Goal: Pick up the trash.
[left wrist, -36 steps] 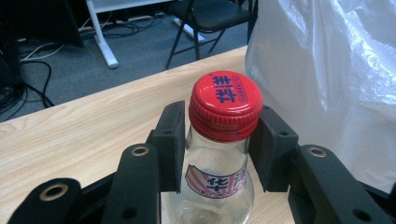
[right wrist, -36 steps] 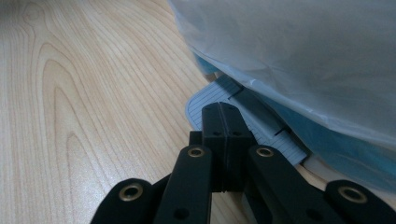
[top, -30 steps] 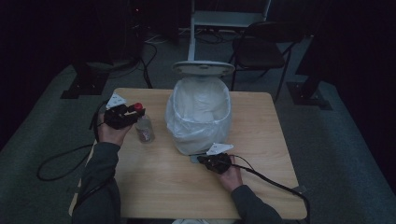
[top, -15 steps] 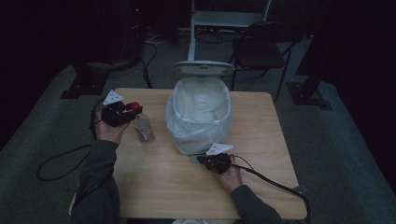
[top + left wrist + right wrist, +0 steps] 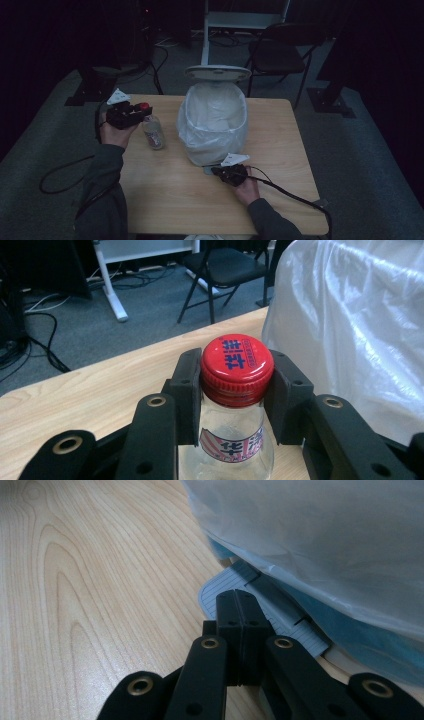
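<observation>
The left gripper (image 5: 235,385) clamps the bottle (image 5: 235,440) just left of the bin (image 5: 214,120). The right gripper (image 5: 239,610), jaws pressed together, presses the bin's pedal (image 5: 280,615).

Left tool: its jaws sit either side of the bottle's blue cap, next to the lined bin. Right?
Not quite: the cap is red with blue lettering, as the left gripper view shows. The left tool does have a jaw either side of it on the bottle, beside the lined bin.
</observation>
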`<action>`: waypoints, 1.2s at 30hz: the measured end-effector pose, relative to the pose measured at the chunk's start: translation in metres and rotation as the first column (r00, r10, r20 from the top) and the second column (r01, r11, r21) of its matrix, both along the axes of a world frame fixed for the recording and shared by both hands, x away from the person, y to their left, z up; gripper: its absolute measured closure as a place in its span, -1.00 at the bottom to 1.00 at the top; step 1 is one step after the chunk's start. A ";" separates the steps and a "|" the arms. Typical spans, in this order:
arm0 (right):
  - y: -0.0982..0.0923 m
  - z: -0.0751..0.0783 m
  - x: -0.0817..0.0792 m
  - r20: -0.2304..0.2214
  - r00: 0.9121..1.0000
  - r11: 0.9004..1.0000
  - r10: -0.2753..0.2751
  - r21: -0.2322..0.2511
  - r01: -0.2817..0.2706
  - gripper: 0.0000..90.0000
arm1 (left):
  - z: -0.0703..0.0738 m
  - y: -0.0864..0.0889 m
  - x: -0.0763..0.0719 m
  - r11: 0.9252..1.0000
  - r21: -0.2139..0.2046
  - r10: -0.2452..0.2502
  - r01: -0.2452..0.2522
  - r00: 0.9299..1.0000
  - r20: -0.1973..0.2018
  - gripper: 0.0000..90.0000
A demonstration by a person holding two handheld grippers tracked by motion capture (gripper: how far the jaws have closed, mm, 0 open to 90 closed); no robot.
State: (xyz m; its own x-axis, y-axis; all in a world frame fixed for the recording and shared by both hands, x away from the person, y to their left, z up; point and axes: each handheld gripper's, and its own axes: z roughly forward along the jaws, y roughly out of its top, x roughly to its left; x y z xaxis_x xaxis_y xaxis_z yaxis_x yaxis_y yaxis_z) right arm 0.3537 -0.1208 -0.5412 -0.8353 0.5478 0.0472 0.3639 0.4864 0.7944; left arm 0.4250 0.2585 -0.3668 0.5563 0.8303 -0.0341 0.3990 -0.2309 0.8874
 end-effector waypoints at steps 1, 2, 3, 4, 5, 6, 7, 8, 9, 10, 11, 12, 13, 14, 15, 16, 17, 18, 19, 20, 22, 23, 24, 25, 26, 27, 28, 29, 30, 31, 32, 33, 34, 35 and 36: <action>0.000 0.000 0.000 0.000 1.000 1.000 0.001 0.000 -0.001 1.00 | 0.002 0.000 0.000 1.000 -0.003 -0.005 0.005 1.000 0.001 0.40; 0.000 0.000 0.000 0.000 1.000 1.000 0.002 0.000 -0.002 1.00 | 0.003 0.000 0.001 1.000 -0.004 -0.006 0.006 1.000 0.003 0.40; 0.000 0.000 0.000 0.000 1.000 1.000 0.003 0.000 -0.003 1.00 | 0.006 0.000 0.001 1.000 -0.007 -0.008 0.008 1.000 0.005 0.40; 0.000 0.000 0.000 0.000 1.000 1.000 0.003 -0.001 -0.003 1.00 | 0.007 0.000 0.002 1.000 -0.008 -0.008 0.008 1.000 0.007 0.40; 0.000 0.000 0.000 -0.002 1.000 1.000 0.003 -0.002 -0.003 1.00 | 0.010 0.001 0.002 1.000 -0.005 -0.009 0.009 1.000 0.008 0.40; 0.000 0.000 0.001 -0.002 1.000 1.000 0.004 0.000 -0.004 1.00 | 0.011 0.001 0.003 1.000 -0.004 -0.010 0.010 1.000 0.011 0.40; 0.000 0.000 0.001 -0.002 1.000 1.000 0.004 -0.001 -0.004 1.00 | 0.014 0.001 0.004 1.000 -0.001 -0.009 0.009 1.000 0.013 0.40; 0.000 0.000 0.001 -0.002 1.000 1.000 0.004 -0.001 -0.004 1.00 | 0.015 0.001 0.004 1.000 -0.001 -0.008 0.008 1.000 0.012 0.40; 0.000 0.000 0.001 -0.002 1.000 1.000 0.004 -0.001 -0.004 1.00 | 0.015 0.001 0.004 1.000 -0.001 -0.008 0.008 1.000 0.012 0.40; 0.000 0.000 0.000 -0.003 1.000 1.000 0.003 0.000 -0.003 1.00 | 0.018 0.001 0.005 1.000 0.000 -0.011 0.011 1.000 0.014 0.40; 0.000 0.000 0.001 -0.002 1.000 1.000 0.004 -0.001 -0.004 1.00 | 0.021 0.002 0.005 1.000 -0.005 -0.012 0.012 1.000 0.016 0.40; 0.000 0.000 0.001 -0.002 1.000 1.000 0.004 -0.002 -0.004 1.00 | 0.023 0.002 0.005 1.000 -0.008 -0.015 0.016 1.000 0.020 0.40; 0.000 0.000 0.001 -0.002 1.000 1.000 0.004 -0.002 -0.004 1.00 | 0.024 0.003 0.006 1.000 -0.013 -0.016 0.016 1.000 0.022 0.40; 0.000 0.000 0.001 -0.002 1.000 1.000 0.004 -0.002 -0.004 1.00 | 0.026 0.003 0.006 1.000 -0.019 -0.016 0.017 1.000 0.024 0.40; 0.000 0.000 0.000 -0.002 1.000 1.000 0.004 -0.002 -0.004 1.00 | 0.027 0.004 0.006 0.999 -0.026 -0.021 0.021 0.999 0.025 0.40; 0.000 0.000 0.000 -0.002 1.000 1.000 0.003 -0.002 -0.003 1.00 | 0.028 0.005 0.006 0.999 -0.028 -0.025 0.026 0.999 0.024 0.40; 0.000 0.000 0.000 -0.003 1.000 1.000 0.003 -0.002 -0.003 1.00 | 0.029 0.006 0.006 0.999 -0.034 -0.027 0.028 0.999 0.024 0.40; 0.000 0.000 0.000 -0.002 1.000 1.000 0.003 -0.003 -0.003 1.00 | 0.031 0.006 0.006 0.999 -0.038 -0.026 0.027 0.999 0.027 0.40; 0.000 0.000 0.000 -0.002 1.000 1.000 0.004 -0.002 -0.004 1.00 | 0.031 0.006 0.006 0.999 -0.036 -0.027 0.028 0.999 0.027 0.40; 0.000 0.000 0.000 -0.002 1.000 1.000 0.003 -0.002 -0.003 1.00 | 0.033 0.006 0.006 0.999 -0.034 -0.024 0.025 0.999 0.028 0.40; 0.000 0.000 0.000 -0.002 1.000 1.000 0.003 -0.002 -0.003 1.00 | 0.034 0.007 0.006 0.999 -0.034 -0.025 0.026 0.999 0.030 0.40; 0.000 0.000 0.000 -0.002 1.000 1.000 0.003 -0.002 -0.003 1.00 | 0.035 0.007 0.007 0.999 -0.034 -0.026 0.027 0.999 0.030 0.40; 0.000 0.000 0.000 -0.002 1.000 1.000 0.003 -0.002 -0.003 1.00 | 0.035 0.007 0.007 0.999 -0.033 -0.026 0.027 0.999 0.032 0.40; 0.000 0.000 0.000 -0.002 1.000 1.000 0.003 -0.002 -0.003 1.00 | 0.036 0.007 0.007 0.999 -0.036 -0.027 0.028 0.999 0.032 0.40; 0.000 0.000 0.000 -0.002 1.000 1.000 0.003 -0.002 -0.003 1.00 | 0.037 0.007 0.007 0.999 -0.038 -0.026 0.027 0.999 0.032 0.40; 0.000 0.000 0.000 -0.002 1.000 1.000 0.003 -0.002 -0.003 1.00 | 0.037 0.007 0.008 0.999 -0.040 -0.025 0.026 0.999 0.033 0.40; 0.000 0.000 0.000 -0.001 1.000 1.000 0.003 -0.002 -0.003 1.00 | 0.037 0.007 0.008 0.999 -0.042 -0.026 0.027 0.999 0.034 0.40; 0.000 0.000 0.000 -0.001 1.000 1.000 0.002 -0.002 -0.002 1.00 | 0.038 0.007 0.008 0.999 -0.045 -0.026 0.028 0.999 0.034 0.40; 0.000 0.000 0.000 -0.001 1.000 1.000 0.002 -0.002 -0.002 1.00 | 0.038 0.006 0.008 0.999 -0.045 -0.028 0.030 0.999 0.035 0.40; 0.000 0.000 0.000 -0.001 1.000 1.000 0.002 -0.002 -0.002 1.00 | 0.039 0.006 0.008 0.998 -0.045 -0.030 0.031 0.999 0.034 0.40; 0.000 0.000 0.000 -0.001 1.000 1.000 0.002 -0.002 -0.002 1.00 | 0.040 0.005 0.008 0.999 -0.043 -0.031 0.032 0.999 0.037 0.40; 0.000 0.000 0.000 0.000 1.000 1.000 0.002 -0.002 -0.002 1.00 | 0.041 0.004 0.008 0.999 -0.043 -0.032 0.033 0.999 0.038 0.40; 0.000 0.000 0.000 0.000 1.000 1.000 0.002 -0.003 -0.002 1.00 | 0.042 0.004 0.008 0.999 -0.039 -0.034 0.036 0.999 0.039 0.40; 0.000 0.000 0.000 0.000 1.000 1.000 0.002 -0.002 -0.002 1.00 | 0.044 0.003 0.008 0.999 -0.038 -0.036 0.037 0.998 0.043 0.40; 0.000 0.000 0.000 -0.002 1.000 1.000 0.002 -0.001 -0.002 1.00 | 0.045 0.003 0.008 0.999 -0.038 -0.037 0.039 0.998 0.045 0.40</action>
